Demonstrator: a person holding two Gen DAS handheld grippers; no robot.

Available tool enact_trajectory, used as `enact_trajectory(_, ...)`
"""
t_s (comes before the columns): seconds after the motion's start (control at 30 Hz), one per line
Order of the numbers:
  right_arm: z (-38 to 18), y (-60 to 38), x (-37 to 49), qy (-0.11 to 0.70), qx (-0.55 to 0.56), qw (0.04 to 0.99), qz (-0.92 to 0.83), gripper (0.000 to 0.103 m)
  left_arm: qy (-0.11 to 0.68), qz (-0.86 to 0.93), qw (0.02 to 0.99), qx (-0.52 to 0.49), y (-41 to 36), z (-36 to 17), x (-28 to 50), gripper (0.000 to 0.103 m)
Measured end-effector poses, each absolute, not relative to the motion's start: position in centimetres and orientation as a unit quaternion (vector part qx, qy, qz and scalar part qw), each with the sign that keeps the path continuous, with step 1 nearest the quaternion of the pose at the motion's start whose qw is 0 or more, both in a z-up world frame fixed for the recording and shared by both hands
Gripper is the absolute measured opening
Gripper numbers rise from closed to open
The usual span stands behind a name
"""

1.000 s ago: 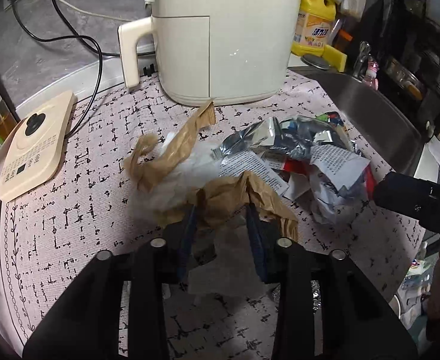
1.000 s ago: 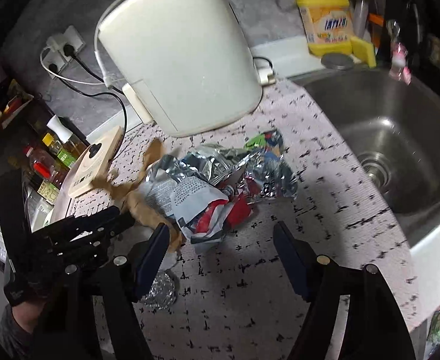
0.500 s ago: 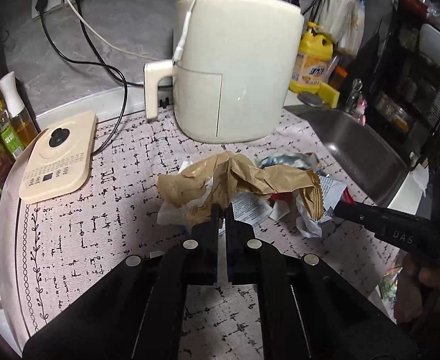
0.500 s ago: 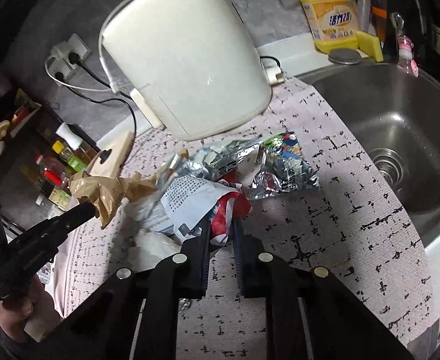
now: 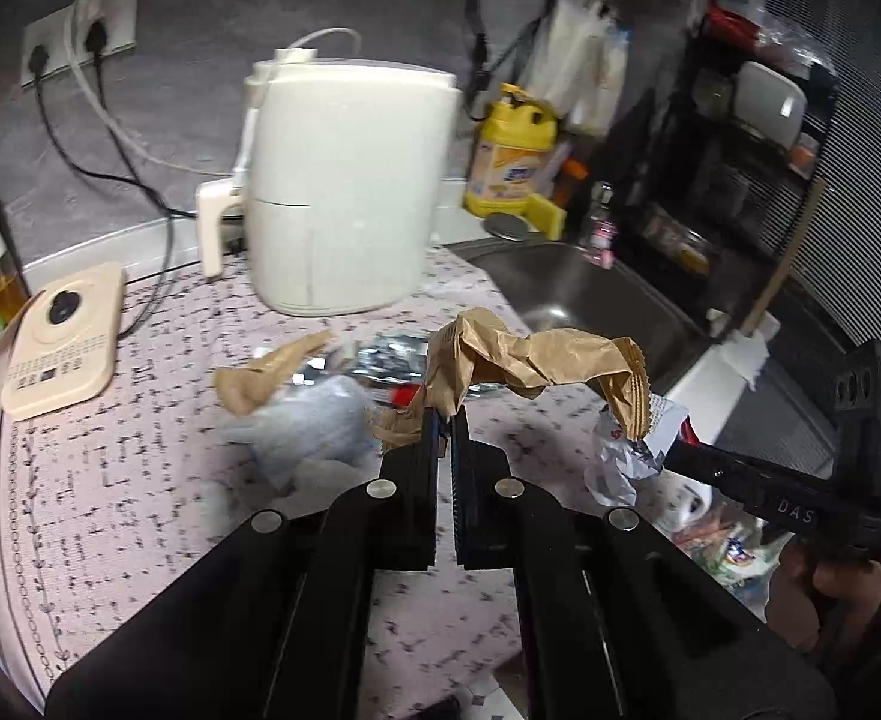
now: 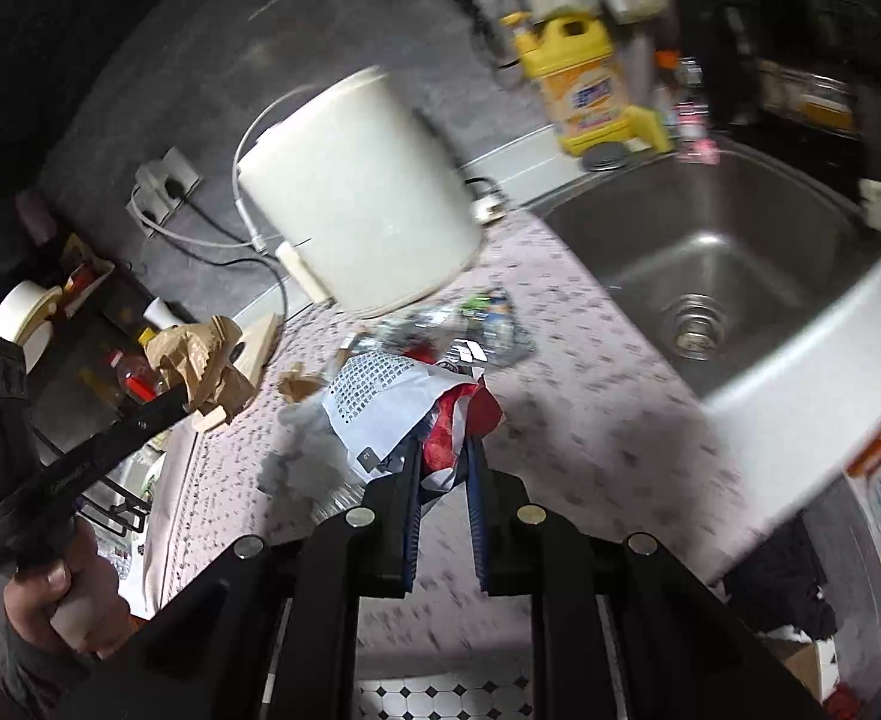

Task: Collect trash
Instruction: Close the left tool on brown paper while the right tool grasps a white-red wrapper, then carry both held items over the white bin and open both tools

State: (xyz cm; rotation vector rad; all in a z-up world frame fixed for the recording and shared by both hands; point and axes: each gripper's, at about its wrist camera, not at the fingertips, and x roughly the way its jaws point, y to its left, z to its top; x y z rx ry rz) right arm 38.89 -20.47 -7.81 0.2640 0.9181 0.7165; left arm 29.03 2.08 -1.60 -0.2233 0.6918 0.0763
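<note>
My views are dim and fisheye-bent, black at the corners. The right view smears worst around the sink (image 6: 734,276) at two o'clock; shadow pools under my fingers (image 6: 413,498).

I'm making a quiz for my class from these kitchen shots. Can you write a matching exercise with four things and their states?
Things:
1. crumpled brown paper bag
2. crumpled white-and-red printed wrapper
3. yellow detergent bottle
4. white air fryer

States:
A. stands beside the sink
B. pinched in the left tool
C. stands on the patterned mat
D. pinched in the right tool

Pairs: 1-B, 2-D, 3-A, 4-C
</note>
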Motion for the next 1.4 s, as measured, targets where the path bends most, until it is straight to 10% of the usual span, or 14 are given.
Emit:
enact_trajectory(0.83, -18.1, -41.4, 27.1, 0.528, 0.223, 0.817, 0.067, 0.016, 0.474, -0.216, 0.853, -0.02, -18.4, -11.7, 31.3, 0.005)
enact_trajectory(0.9, -19.3, -42.4, 26.2, 0.541, 0.232, 0.807, 0.047, 0.02, 0.486, -0.227, 0.843, -0.015, -19.4, -12.9, 31.1, 0.005)
enact_trajectory(1.0, -21.1, -44.4, 24.3, 0.556, 0.25, 0.793, 0.012, 0.064, 0.505, -0.243, 0.829, -0.004, -21.0, -15.0, 30.8, 0.005)
enact_trajectory(1.4, -22.5, -51.7, 18.1, 0.545, 0.301, 0.777, -0.097, 0.066, 0.572, -0.31, 0.758, 0.043, -28.0, -21.4, 29.2, 0.005)
